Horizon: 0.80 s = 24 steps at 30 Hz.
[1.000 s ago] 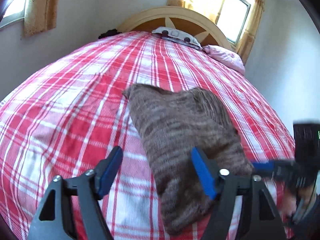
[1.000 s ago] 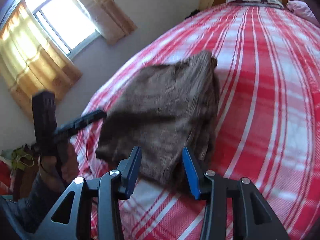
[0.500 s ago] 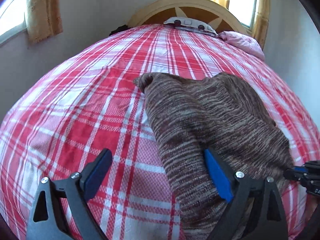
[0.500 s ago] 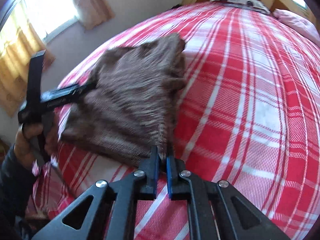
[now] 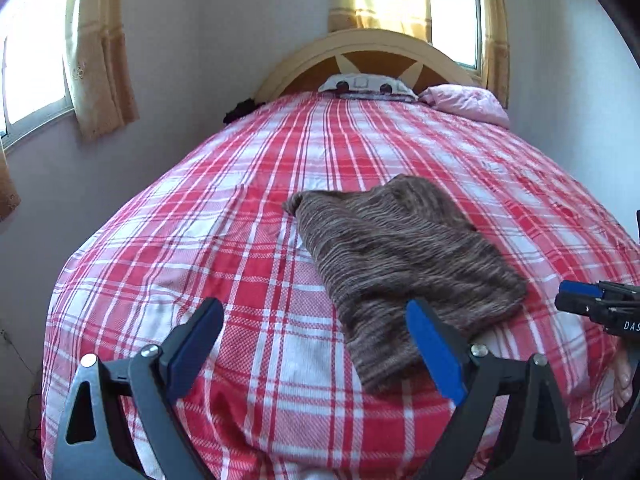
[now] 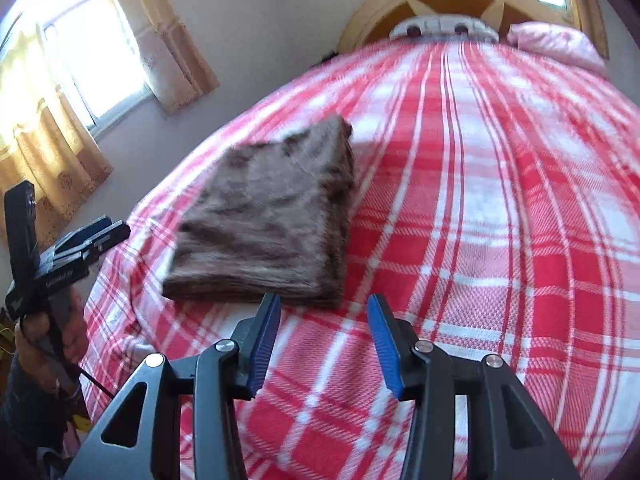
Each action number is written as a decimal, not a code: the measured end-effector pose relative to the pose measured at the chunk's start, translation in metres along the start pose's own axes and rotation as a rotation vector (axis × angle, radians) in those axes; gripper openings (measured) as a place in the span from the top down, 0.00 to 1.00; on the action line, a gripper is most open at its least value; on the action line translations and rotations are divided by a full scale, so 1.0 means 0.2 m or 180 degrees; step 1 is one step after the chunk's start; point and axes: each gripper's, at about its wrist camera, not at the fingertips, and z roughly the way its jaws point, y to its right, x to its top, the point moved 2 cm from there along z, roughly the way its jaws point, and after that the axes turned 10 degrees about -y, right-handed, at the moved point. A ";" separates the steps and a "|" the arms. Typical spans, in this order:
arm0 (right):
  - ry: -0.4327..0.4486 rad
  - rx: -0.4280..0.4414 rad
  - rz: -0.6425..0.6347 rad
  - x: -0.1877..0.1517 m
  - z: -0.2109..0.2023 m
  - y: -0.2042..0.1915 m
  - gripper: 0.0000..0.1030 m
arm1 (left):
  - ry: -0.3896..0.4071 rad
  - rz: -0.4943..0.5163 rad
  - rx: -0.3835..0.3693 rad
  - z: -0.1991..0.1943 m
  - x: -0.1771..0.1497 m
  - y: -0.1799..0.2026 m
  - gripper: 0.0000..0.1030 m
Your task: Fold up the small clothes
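A brown knitted garment (image 5: 396, 256) lies folded into a rough rectangle on the red plaid bedspread (image 5: 240, 264); the right wrist view shows the garment (image 6: 272, 216) as a thick, layered pad. My left gripper (image 5: 316, 344) hovers open over the bedspread just short of the garment's near edge, nothing between its blue pads. My right gripper (image 6: 324, 328) is drawn back from the garment's near corner, its jaws opening and empty. In each wrist view the other gripper shows at the edge: the right gripper (image 5: 600, 304) at right, the left gripper (image 6: 80, 244) at left in a hand (image 6: 52, 344).
At the head of the bed stand a curved wooden headboard (image 5: 360, 52), a patterned pillow (image 5: 364, 84) and a pink pillow (image 5: 468, 104). Curtained windows (image 5: 36, 68) line the wall to the left of the bed. The bedspread falls away at the near edge.
Both grippers have pulled back from the garment, which looks smaller now. My right gripper, shut on the garment's near corner half a second ago, has let go and opened. The left gripper widened.
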 end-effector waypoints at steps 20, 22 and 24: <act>0.0976 -0.0252 -0.0401 -0.05 -0.42 -0.32 0.40 | 0.0374 0.0021 -0.0255 -0.23 0.01 0.10 0.03; 0.0978 -0.0242 -0.0387 -0.06 -0.43 -0.32 0.40 | 0.0378 0.0034 -0.0250 -0.24 0.00 0.11 0.03; 0.0985 -0.0237 -0.0387 -0.06 -0.43 -0.32 0.40 | 0.0375 0.0043 -0.0253 -0.24 0.00 0.11 0.03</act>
